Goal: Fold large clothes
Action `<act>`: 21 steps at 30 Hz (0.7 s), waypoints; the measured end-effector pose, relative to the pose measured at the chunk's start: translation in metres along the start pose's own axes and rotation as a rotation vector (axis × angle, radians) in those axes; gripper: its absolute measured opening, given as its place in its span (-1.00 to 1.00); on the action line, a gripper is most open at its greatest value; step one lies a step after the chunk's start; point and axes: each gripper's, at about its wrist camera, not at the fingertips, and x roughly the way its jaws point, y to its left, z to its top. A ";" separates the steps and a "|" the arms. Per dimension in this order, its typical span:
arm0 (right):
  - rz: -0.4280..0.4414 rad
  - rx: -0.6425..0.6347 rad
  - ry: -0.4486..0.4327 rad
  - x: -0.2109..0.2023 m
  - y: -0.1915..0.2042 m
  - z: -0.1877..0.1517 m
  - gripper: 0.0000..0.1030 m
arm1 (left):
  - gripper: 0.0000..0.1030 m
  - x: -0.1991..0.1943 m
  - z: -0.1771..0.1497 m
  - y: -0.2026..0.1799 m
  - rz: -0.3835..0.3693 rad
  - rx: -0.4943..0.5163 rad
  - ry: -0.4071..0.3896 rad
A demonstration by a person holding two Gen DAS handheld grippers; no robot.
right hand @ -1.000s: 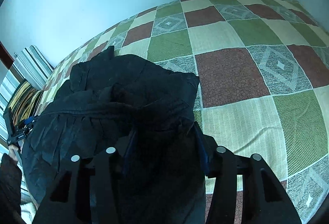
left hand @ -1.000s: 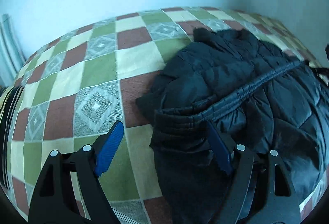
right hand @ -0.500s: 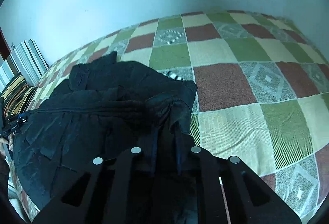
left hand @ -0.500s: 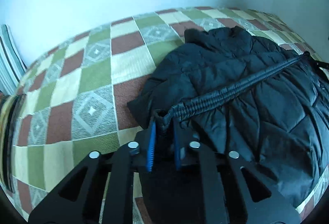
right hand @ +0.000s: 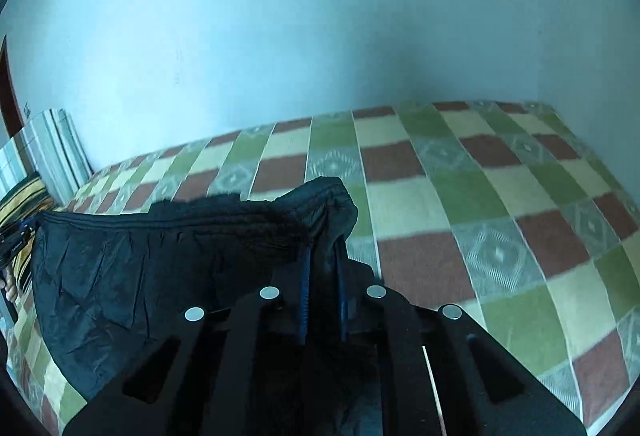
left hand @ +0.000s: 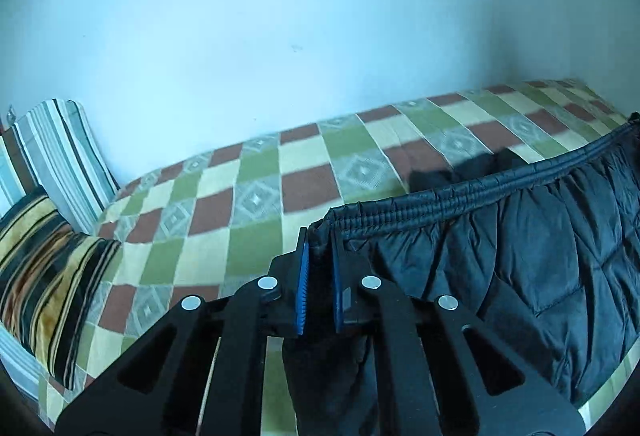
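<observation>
A black quilted jacket hangs stretched between my two grippers above the bed. My left gripper is shut on the left end of its ribbed hem, which runs up to the right. In the right wrist view my right gripper is shut on the other end of the jacket, whose cloth spreads to the left and droops down. The lower part of the jacket is hidden behind both gripper bodies.
The bed has a checked green, brown and cream cover. Striped pillows lie at its left end, with a striped cushion against the pale blue wall. The wall runs along the far side of the bed.
Both grippers closed on the jacket's hem and then lifted it off the bed. The hem is now pulled taut between them and the views tilt up toward the wall.
</observation>
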 end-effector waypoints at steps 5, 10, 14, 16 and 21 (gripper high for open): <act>-0.035 0.006 0.019 0.049 -0.002 0.028 -0.79 | -0.81 0.044 0.024 -0.006 0.068 -0.011 0.034; -0.073 0.006 0.089 0.107 -0.004 0.028 -0.80 | -0.81 0.104 0.022 -0.011 0.120 -0.021 0.116; -0.100 0.006 0.163 0.150 -0.008 0.015 -0.80 | -0.81 0.147 0.004 -0.017 0.155 -0.003 0.191; -0.108 0.013 0.193 0.164 -0.012 0.007 -0.80 | -0.81 0.159 -0.003 -0.020 0.159 0.000 0.210; -0.107 0.045 0.258 0.189 -0.022 -0.009 -0.80 | -0.80 0.183 -0.023 -0.030 0.169 0.029 0.243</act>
